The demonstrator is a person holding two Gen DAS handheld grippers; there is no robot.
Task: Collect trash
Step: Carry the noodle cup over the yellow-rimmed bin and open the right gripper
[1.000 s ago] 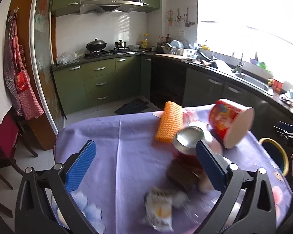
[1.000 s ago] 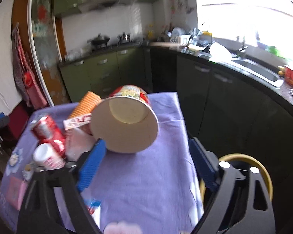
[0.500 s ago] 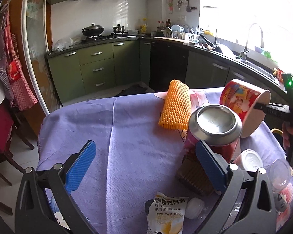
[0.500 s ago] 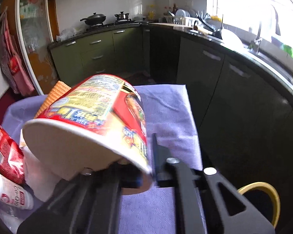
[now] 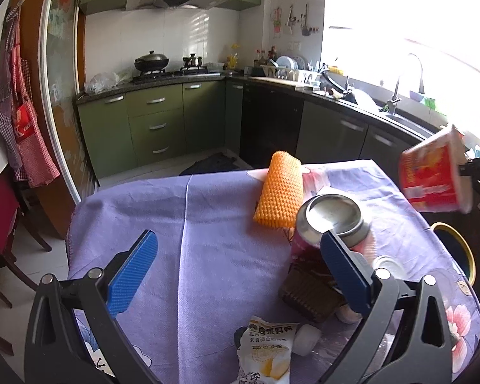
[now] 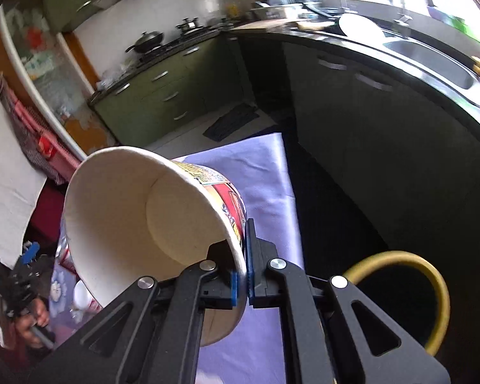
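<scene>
Home kitchen: stove (image 5: 172, 72), sink (image 6: 432, 60), green cabinets (image 5: 153, 124)

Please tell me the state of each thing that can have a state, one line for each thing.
Noodle cup: empty, off the table, tilted, rim pinched.
Right gripper: jaws shut on the cup rim.
Left gripper: jaws open, holding nothing.
Drink can: on the table, tilted.
Snack wrapper: torn open, lying flat.
Yellow-rimmed bin: open.

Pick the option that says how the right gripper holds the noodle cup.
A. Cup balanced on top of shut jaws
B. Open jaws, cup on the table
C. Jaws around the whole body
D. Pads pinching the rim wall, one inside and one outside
D: in the right wrist view the right gripper has its blue pads closed on the cup rim, one pad inside the mouth and one outside.
</scene>
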